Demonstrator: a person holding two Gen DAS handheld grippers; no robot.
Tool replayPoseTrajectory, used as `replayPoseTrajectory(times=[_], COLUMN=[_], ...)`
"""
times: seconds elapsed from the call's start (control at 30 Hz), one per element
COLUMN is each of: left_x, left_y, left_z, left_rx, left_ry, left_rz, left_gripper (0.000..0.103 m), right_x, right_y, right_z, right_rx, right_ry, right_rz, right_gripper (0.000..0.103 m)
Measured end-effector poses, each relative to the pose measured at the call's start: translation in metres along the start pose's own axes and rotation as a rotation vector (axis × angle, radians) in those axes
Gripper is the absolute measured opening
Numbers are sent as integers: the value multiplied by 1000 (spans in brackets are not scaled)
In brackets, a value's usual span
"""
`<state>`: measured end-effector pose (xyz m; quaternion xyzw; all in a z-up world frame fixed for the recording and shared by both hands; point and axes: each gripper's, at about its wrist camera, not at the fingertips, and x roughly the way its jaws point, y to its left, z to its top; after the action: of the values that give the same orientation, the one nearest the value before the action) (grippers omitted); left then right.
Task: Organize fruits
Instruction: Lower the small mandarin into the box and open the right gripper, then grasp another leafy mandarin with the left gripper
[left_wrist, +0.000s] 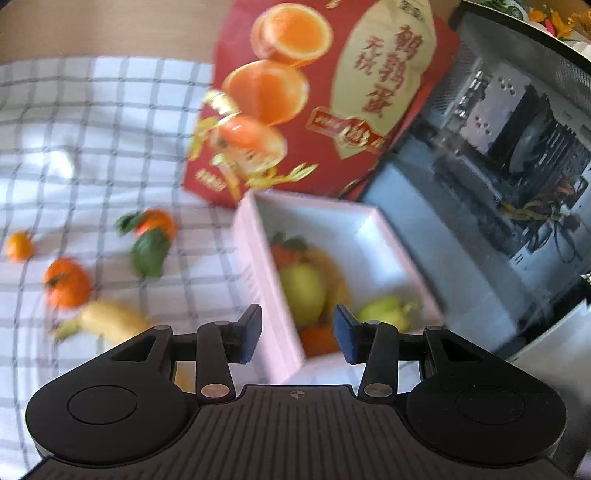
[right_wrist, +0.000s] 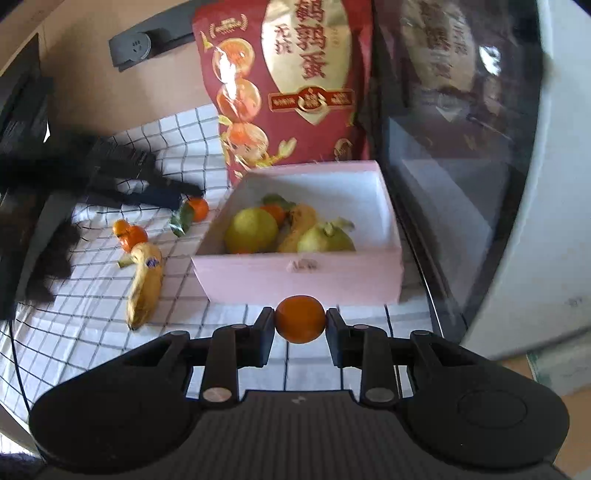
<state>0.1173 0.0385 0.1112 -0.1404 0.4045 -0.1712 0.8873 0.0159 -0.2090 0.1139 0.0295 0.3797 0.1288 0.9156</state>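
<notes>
A pink box (right_wrist: 354, 280) stands on the checked cloth and holds a yellow fruit (right_wrist: 251, 229), a banana (right_wrist: 300, 225), a green fruit (right_wrist: 325, 239) and a tangerine (right_wrist: 275, 212). My right gripper (right_wrist: 300, 320) is shut on a small orange (right_wrist: 300, 319), just in front of the box's near wall. My left gripper (left_wrist: 297, 332) is open with nothing between its pads, hovering over the box's (left_wrist: 258, 284) left wall. Loose on the cloth lie a banana (right_wrist: 144, 284) and tangerines (right_wrist: 130, 235), one with leaves (right_wrist: 197, 208). The left view is blurred.
A tall red snack bag (right_wrist: 295, 85) leans behind the box. A glass-sided computer case (left_wrist: 498, 166) stands close on the box's right. At the left of the right wrist view there is a blurred dark shape (right_wrist: 55, 206). Bare wooden tabletop (right_wrist: 110, 99) lies beyond the cloth.
</notes>
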Motion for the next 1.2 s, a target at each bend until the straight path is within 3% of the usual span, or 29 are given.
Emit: replayPoseTrajectory(times=[0.23,0.3,0.33,0.43,0.6,0.8,0.93,1.07,1.2], left_x=[-19,-26,-30,-44,-49,-38,-33,-22,3], left_y=[35,44,48,63,91,92,101,119,132], left_z=[-50,-55,-56,-60,-67,-63,-44,-13,10], left_rx=[-106,-132,-135,-142,-217,-175,-117,-75,-18], left_ry=[47,41,34,9,8,31,-1,-35,-19], left_rz=[40,61,74,133,185,173,227,277,325], left_gripper=[47,47,47,47,47,47,47,47,47], right_x=[32,46,54,68,72,74,66,60,61], right_y=[7,2,-1,-3,-1,23,46,65,88], right_z=[88,118,130,153,138,92,67,52,39], right_rx=[-67,-33,-12,48,45,-62,-144,-169,-233], right_ry=[-141,-213,-220,-230,-210,-116,-95,-52,-30], right_rz=[62,130,151,153,150,129,115,155,136], right_gripper=[30,35,43,46,46,46,46,47,49])
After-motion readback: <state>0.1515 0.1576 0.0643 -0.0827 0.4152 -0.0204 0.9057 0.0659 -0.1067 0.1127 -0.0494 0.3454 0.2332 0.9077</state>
